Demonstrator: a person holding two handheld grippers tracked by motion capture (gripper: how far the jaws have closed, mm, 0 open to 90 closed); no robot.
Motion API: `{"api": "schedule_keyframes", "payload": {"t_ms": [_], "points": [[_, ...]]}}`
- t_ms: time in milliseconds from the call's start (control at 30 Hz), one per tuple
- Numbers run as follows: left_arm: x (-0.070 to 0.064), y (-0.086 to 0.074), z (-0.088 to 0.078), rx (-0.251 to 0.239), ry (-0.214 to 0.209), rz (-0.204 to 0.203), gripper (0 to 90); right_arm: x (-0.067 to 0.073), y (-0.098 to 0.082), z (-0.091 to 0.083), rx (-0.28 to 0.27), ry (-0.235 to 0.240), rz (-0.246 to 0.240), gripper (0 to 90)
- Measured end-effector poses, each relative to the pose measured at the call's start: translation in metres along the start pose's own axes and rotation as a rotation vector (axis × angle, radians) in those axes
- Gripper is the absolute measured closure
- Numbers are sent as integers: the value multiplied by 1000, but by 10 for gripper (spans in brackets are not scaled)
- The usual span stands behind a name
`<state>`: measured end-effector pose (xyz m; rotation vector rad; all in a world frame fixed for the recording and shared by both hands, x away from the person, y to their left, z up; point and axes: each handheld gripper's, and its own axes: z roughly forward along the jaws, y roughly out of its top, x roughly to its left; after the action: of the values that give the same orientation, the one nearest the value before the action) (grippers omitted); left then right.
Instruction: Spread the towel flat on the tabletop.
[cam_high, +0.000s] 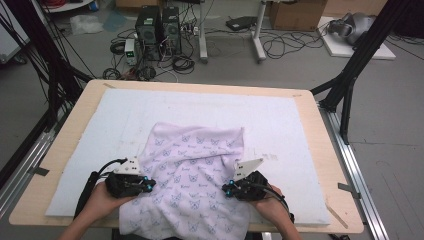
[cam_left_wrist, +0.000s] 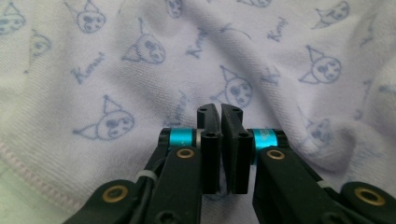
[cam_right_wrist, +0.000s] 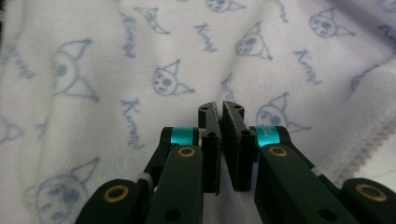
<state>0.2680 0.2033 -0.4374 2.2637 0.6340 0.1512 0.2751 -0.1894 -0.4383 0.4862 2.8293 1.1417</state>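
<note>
Both grippers, left (cam_left_wrist: 220, 112) and right (cam_right_wrist: 220, 108), closed over towel (cam_high: 192, 165).

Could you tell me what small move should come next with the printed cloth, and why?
Probably open both sets of jaws and nip the near edges. The left gripper and right gripper sit shut over the pale lilac cloth with blue cat-face print, apparently pinching nothing, and it lies rumpled on the white foam mat.

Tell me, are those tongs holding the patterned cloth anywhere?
No. Both the left tongs and right tongs are shut with nothing between them, hovering over the cloth.
</note>
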Motion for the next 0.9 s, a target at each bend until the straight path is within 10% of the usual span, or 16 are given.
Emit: {"api": "schedule_keyframes", "payload": {"t_ms": [267, 500, 733, 900], "points": [[-22, -10, -15, -19, -59, 19, 874, 25, -9, -13, 13, 101, -38, 857], [-3, 2, -21, -59, 54, -14, 585, 13, -4, -31, -63, -43, 18, 602], [10, -6, -6, -13, 92, -26, 688, -2, -10, -9, 11, -54, 37, 618], [11, -7, -8, -9, 85, -26, 839, -2, -15, -11, -17, -29, 46, 843]]}}
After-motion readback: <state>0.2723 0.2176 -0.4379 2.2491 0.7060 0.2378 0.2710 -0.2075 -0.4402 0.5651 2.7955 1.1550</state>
